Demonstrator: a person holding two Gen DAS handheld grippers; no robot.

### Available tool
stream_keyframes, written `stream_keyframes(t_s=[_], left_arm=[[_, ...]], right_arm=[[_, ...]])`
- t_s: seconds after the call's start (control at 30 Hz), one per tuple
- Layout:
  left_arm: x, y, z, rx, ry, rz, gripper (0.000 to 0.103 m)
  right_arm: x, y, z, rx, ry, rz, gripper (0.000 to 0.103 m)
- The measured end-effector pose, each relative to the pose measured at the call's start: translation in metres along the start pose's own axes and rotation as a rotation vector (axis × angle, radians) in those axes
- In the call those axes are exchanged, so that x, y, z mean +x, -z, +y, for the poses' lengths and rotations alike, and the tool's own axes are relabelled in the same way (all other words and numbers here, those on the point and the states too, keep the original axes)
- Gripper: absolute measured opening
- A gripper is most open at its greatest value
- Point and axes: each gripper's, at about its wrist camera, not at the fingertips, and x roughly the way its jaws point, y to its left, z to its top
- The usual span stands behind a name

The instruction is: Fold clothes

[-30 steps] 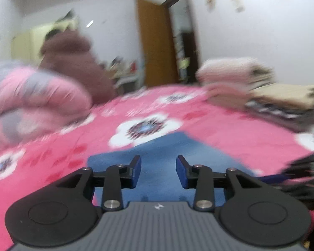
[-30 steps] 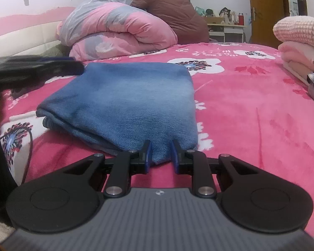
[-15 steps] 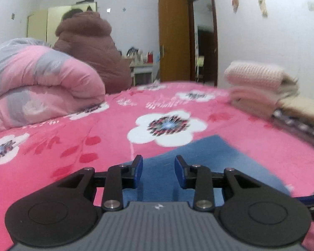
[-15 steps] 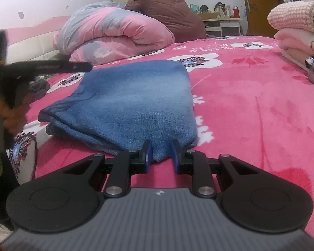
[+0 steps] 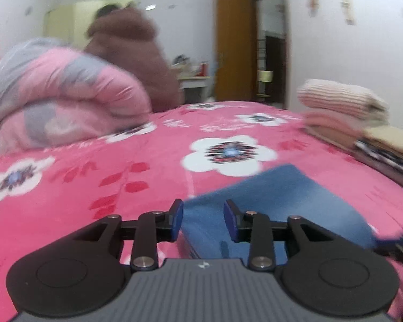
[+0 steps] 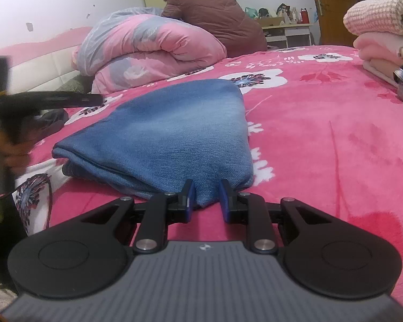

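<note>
Flanking folded jeans [image 6: 174, 134]: rolled quilt [image 6: 147, 48], stacked clothes [image 6: 384, 32].

A pink bedspread [image 6: 322, 139] printed with white flowers is covering the bed. A rolled pink and grey quilt [image 6: 147, 45] is lying at the far side of it, and a person in a brown padded coat [image 6: 212, 10] is sitting just behind the quilt, back to the camera. A small desk [image 6: 290, 30] crowded with bottles is standing beside a wooden door [image 5: 235, 45], which is hanging open against the white wall.
</note>
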Motion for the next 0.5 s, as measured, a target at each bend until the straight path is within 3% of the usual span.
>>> stream_keyframes(t_s=[0.13, 0.4, 0.5], left_arm=[[-0.009, 0.03, -0.024, 0.121, 0.024, 0.063, 0.039], [-0.03, 0.037, -0.026, 0.06, -0.05, 0.019, 0.04], [-0.032, 0.046, -0.025, 0.056, -0.069, 0.049, 0.043]], right_arm=[[0.0, -0.001, 0.0, 0.001, -0.004, 0.004, 0.019], [0.002, -0.001, 0.0, 0.002, 0.006, 0.006, 0.019], [0.001, 0.001, 0.0, 0.005, 0.003, 0.003, 0.019]])
